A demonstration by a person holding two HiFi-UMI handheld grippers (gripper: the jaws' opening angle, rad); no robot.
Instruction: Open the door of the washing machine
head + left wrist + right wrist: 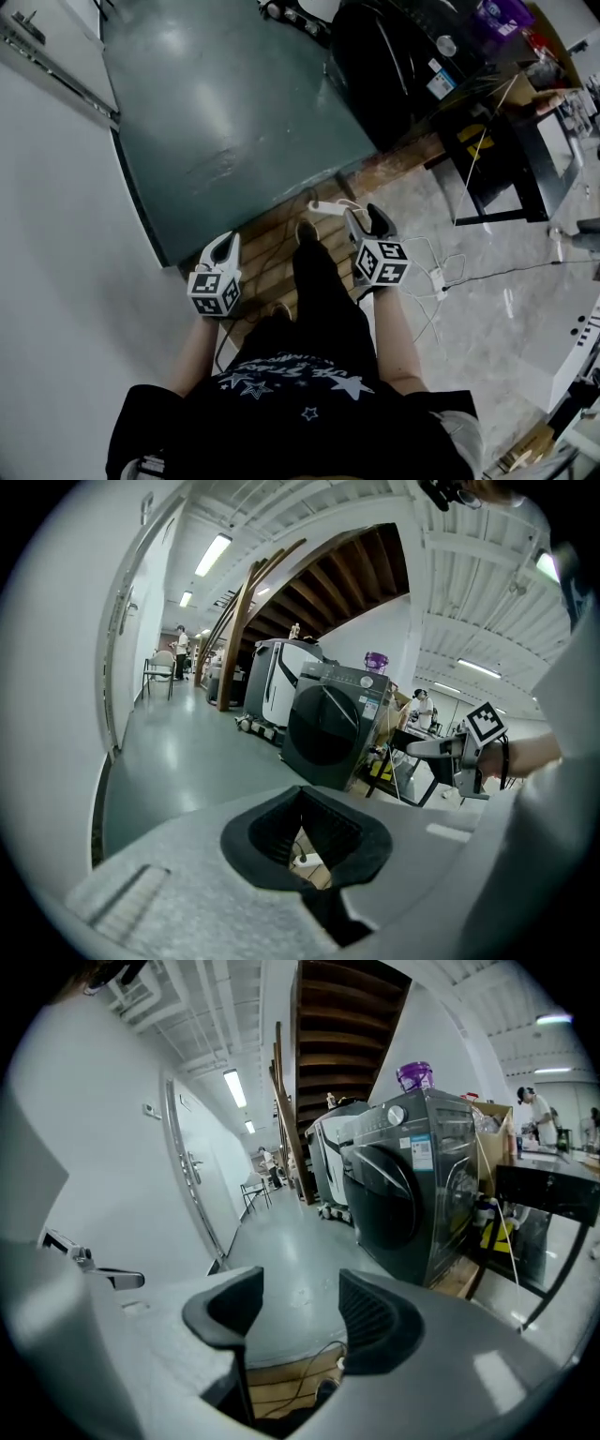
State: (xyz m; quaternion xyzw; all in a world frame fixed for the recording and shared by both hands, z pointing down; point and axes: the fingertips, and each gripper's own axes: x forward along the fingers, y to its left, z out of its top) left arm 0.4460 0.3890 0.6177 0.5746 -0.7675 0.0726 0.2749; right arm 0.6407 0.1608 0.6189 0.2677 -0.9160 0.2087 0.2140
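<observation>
The dark grey washing machine (333, 728) stands across the floor, well away from both grippers, and its round door (323, 726) is closed. In the right gripper view the washing machine (412, 1185) rises at the right with the door (389, 1190) facing left. In the head view its dark body (394, 66) lies at the top. My left gripper (223, 251) is held low in front of the person's body; the left gripper's (302, 794) jaw tips meet with nothing between them. My right gripper (368, 220) is beside it; the right gripper (300, 1312) stands open and empty.
A white power strip (323, 206) with trailing cables lies on wooden planks (281, 234) by the person's feet. A black table frame (506, 159) stands right of the washer. A white wall with a door (192, 1185) runs along the left. A purple bottle (414, 1074) tops the washer.
</observation>
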